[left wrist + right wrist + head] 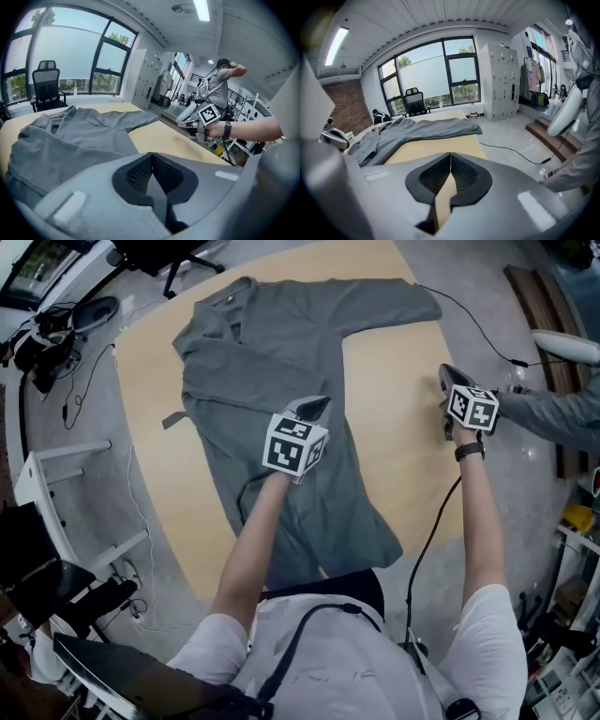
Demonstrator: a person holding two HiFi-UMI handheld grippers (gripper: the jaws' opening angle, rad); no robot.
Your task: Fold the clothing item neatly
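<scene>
Left tool (316, 410) over the garment (281, 343), right tool (451, 378) off it, both pinched together, holding nothing. Spread wide first, then nip one edge layer (no bunching).

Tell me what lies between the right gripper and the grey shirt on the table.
Only bare table lies between the right gripper and the shirt; the head view shows it.

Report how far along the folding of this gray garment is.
Done: the gray garment lies spread on the wooden table, one side seemingly already folded inward. In hand: nothing; the left gripper over the cloth and the right gripper at the table's edge are both shut and empty. Left: the outstretched sleeve and the remaining folds.
</scene>
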